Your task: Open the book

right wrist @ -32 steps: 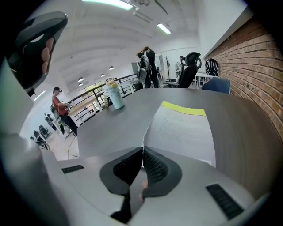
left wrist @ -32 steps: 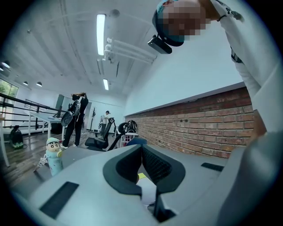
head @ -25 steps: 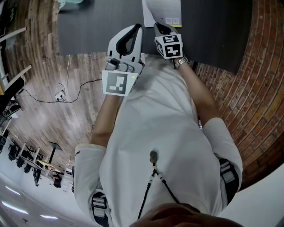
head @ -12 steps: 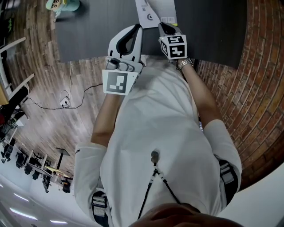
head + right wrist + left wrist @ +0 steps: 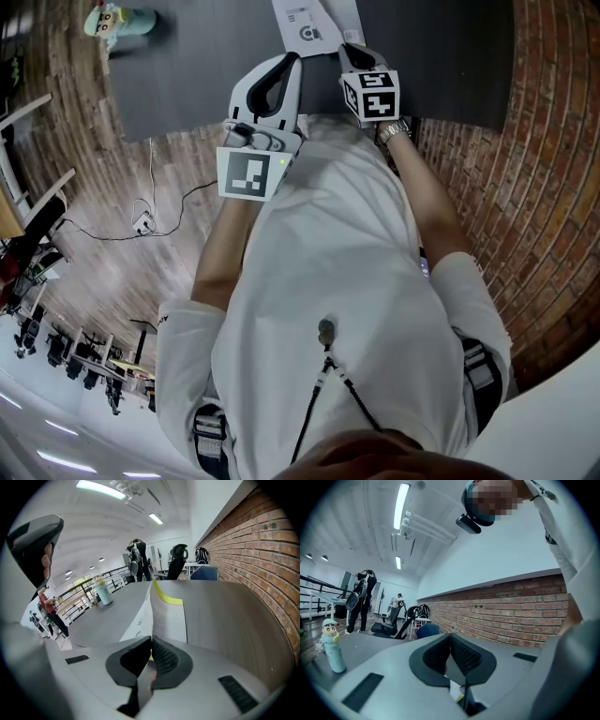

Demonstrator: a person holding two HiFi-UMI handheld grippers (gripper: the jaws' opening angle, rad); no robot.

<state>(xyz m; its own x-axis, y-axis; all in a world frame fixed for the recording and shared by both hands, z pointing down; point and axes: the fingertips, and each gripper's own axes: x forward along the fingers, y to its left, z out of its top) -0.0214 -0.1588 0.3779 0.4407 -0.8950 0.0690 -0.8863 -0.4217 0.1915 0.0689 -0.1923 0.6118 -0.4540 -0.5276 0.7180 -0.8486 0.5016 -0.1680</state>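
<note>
The right gripper (image 5: 151, 640) pinches the lifted cover of the book (image 5: 168, 616) on a grey table (image 5: 197, 75). The left gripper (image 5: 450, 637) hangs alongside, jaws pressed together on nothing.

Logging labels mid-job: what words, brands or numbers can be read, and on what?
None can be read.
On the book cover: print lines and a round logo, too small.
On the marker cubes: square patterns, no words.
On the bottle: cartoon figure, no text legible.

Dark grey table (image 5: 187, 84) on the far side. Teal bottle with cartoon-figure cap (image 5: 117, 21) stands upright at its far left. Brick wall (image 5: 525, 187) to the right. Cable (image 5: 169, 202) with plug block (image 5: 142, 223) lies on the wooden floor (image 5: 94, 262), left.
</note>
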